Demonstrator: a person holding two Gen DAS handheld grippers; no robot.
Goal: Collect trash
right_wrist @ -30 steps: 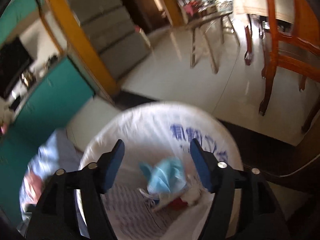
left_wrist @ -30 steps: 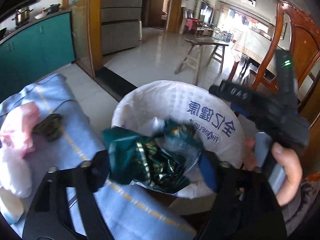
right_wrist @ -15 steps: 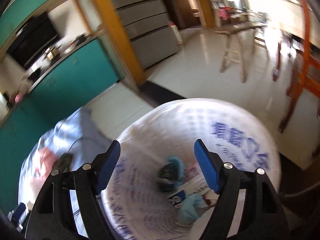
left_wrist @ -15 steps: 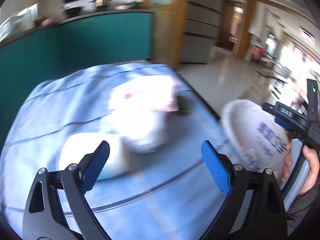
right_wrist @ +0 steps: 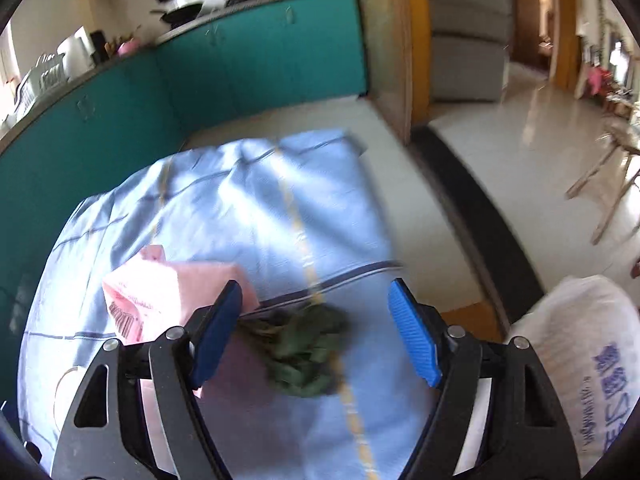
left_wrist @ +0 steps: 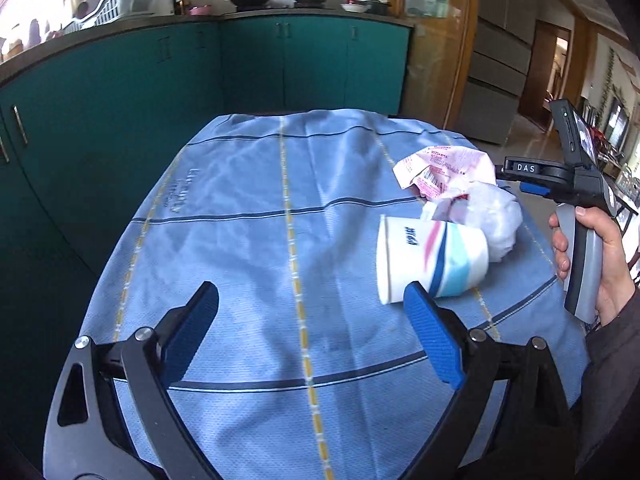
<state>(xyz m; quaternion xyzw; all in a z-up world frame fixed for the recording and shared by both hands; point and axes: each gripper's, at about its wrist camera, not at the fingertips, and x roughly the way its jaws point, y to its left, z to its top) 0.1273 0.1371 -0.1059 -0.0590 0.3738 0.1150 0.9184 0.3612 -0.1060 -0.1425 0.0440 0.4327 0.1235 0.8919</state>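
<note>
My left gripper is open and holds nothing, low over the blue checked tablecloth. Just past its right finger a paper cup lies on its side. A crumpled white bag and a pink wrapper lie behind the cup. My right gripper is open over a crumpled dark green wrapper, which sits between and below its fingers, untouched. The pink wrapper is beside its left finger. The white-lined trash bin stands off the table's right edge.
Teal kitchen cabinets run close behind the table, with pots on the counter. A hand holds the right gripper's handle at the table's right side. Tiled floor opens to the right, with a wooden stool farther off.
Both grippers swung left from above the trash bin to the table. The green foil wrapper between the left fingers a second ago is gone, and those fingers stand wider.
</note>
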